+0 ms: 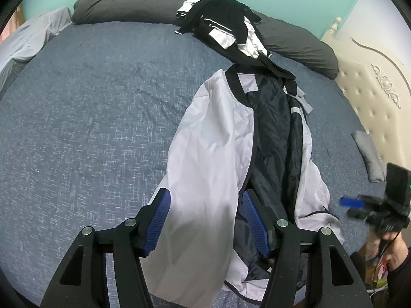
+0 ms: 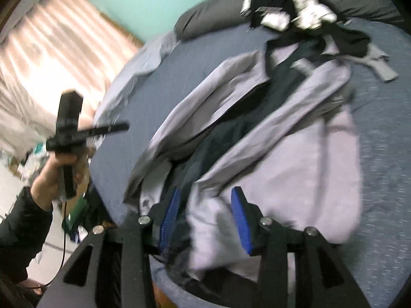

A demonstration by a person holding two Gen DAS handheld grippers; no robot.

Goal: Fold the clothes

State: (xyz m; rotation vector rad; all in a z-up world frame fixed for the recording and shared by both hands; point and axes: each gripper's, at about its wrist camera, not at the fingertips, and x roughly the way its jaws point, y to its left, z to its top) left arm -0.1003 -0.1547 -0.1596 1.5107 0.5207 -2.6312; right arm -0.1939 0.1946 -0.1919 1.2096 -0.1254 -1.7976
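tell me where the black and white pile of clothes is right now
The pile of clothes sits at the far end of the bed, against the dark grey pillows, just beyond the collar of the white jacket.

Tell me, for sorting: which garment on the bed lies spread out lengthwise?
The white jacket with dark lining, near the bed's edge; the black-and-white clothes sit bunched by the pillows.

One jacket [image 1: 215,138] lies on the bed [image 1: 90,102]. One pile of black and white clothes [image 1: 223,28] sits at the far edge. Two dark pillows [image 1: 125,2] lie there too. One small gray cloth [image 1: 370,154] is by the headboard [image 1: 372,89].
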